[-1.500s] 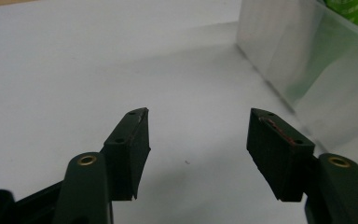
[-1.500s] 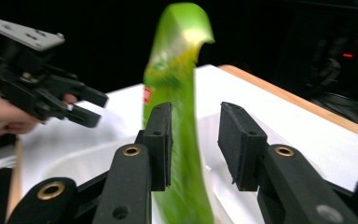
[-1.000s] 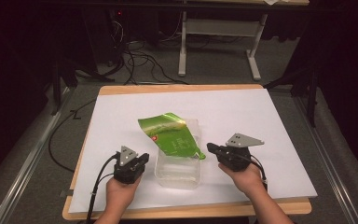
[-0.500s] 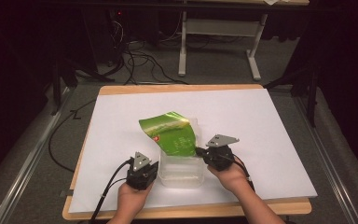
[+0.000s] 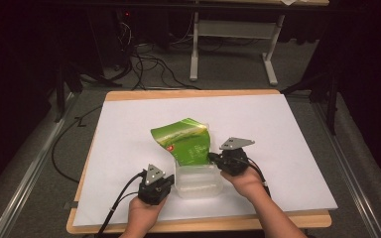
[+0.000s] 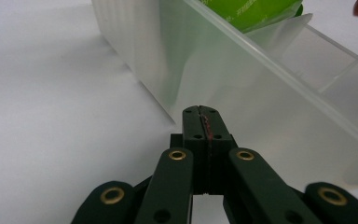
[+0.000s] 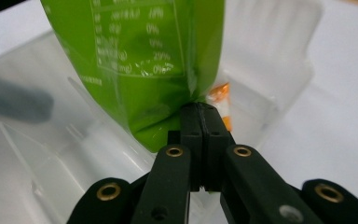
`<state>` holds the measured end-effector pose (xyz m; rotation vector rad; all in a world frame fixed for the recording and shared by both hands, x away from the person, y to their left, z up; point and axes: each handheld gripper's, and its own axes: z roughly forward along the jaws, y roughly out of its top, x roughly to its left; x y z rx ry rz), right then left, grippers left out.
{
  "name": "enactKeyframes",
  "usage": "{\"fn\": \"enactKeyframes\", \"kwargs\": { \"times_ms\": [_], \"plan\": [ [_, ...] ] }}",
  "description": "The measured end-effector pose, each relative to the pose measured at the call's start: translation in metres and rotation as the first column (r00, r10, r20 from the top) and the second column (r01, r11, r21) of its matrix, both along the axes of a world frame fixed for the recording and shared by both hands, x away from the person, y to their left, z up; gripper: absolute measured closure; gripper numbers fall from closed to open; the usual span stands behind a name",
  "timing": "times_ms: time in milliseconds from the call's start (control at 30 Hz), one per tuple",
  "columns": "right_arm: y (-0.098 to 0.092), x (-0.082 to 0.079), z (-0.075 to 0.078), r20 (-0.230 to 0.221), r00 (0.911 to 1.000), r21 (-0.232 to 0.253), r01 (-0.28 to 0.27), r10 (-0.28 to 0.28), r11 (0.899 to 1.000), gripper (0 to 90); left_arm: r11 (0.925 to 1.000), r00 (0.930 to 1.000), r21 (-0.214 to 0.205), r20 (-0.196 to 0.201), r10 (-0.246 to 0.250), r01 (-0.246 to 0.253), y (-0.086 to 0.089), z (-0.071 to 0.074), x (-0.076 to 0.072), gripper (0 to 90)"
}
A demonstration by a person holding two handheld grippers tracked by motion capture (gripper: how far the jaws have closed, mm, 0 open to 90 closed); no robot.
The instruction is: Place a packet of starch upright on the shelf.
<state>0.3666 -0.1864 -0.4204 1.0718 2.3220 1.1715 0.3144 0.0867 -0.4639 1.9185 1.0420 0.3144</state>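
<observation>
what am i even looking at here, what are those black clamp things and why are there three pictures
A person sits at a table covered in white and holds a hand-operated clamp, called a gripper, in each hand. The high view looks down from above: the left gripper is at the lower left, the right gripper beside it to the right. The other two pictures come from small cameras riding on each gripper, looking along its two black jaws.

On the table stands a clear plastic container with a green pouch sticking out of it.

Both grippers are shut. The left gripper's jaws are closed just at the container's outer wall. The right gripper's closed jaws sit at the pouch's lower edge; whether they pinch it cannot be told.
</observation>
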Motion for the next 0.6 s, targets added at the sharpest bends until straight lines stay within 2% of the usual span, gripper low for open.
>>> {"fn": "enactKeyframes", "kwargs": {
  "times_ms": [67, 167, 233, 300, 333, 367, 433, 500, 600],
  "plan": [
    [-0.007, -0.006, 0.009, 0.032, 0.9994, 0.031, 0.015, -0.016, 0.999, 88.2, 1.0000, 1.0000, 0.000, 0.009, -0.002, 0.002, 0.000, 0.000, -0.001, 90.0],
    [-0.016, -0.013, 0.024, 0.090, 0.9955, 0.105, 0.021, -0.030, 0.994, 85.6, 0.9999, 0.9998, 0.012, 0.022, -0.005, 0.005, 0.000, 0.000, -0.003, 90.0],
    [-0.019, -0.016, 0.033, 0.118, 0.9926, 0.163, 0.009, -0.029, 0.987, 76.8, 0.9998, 0.9996, 0.017, 0.026, -0.007, 0.007, 0.000, -0.001, -0.004, 90.0],
    [-0.020, -0.017, 0.039, 0.131, 0.9914, 0.226, -0.023, -0.007, 0.974, 65.8, 0.9998, 0.9995, 0.019, 0.031, -0.008, 0.007, -0.001, -0.001, -0.004, 90.0],
    [-0.019, -0.017, 0.040, 0.142, 0.9899, 0.243, -0.028, -0.007, 0.970, 59.1, 0.9998, 0.9994, 0.017, 0.033, -0.006, 0.006, -0.001, -0.001, -0.004, 90.0],
    [-0.018, -0.016, 0.041, 0.144, 0.9895, 0.257, -0.026, -0.012, 0.966, 54.0, 0.9998, 0.9995, 0.017, 0.032, -0.006, 0.006, -0.001, -0.001, -0.004, 90.0],
    [-0.013, -0.010, 0.041, 0.141, 0.9896, 0.261, -0.014, -0.024, 0.965, 46.4, 0.9998, 0.9995, 0.017, 0.032, -0.006, 0.006, 0.000, -0.002, -0.005, 90.0],
    [-0.009, -0.002, 0.039, 0.132, 0.9908, 0.274, -0.010, -0.027, 0.962, 44.1, 0.9998, 0.9994, 0.020, 0.034, -0.009, 0.009, 0.000, -0.002, -0.005, 90.0],
    [0.000, 0.010, 0.034, 0.110, 0.9940, 0.267, -0.025, -0.004, 0.963, 42.4, 0.9998, 0.9994, 0.020, 0.033, -0.008, 0.007, 0.000, -0.002, -0.005, 90.0]
  ]
}}
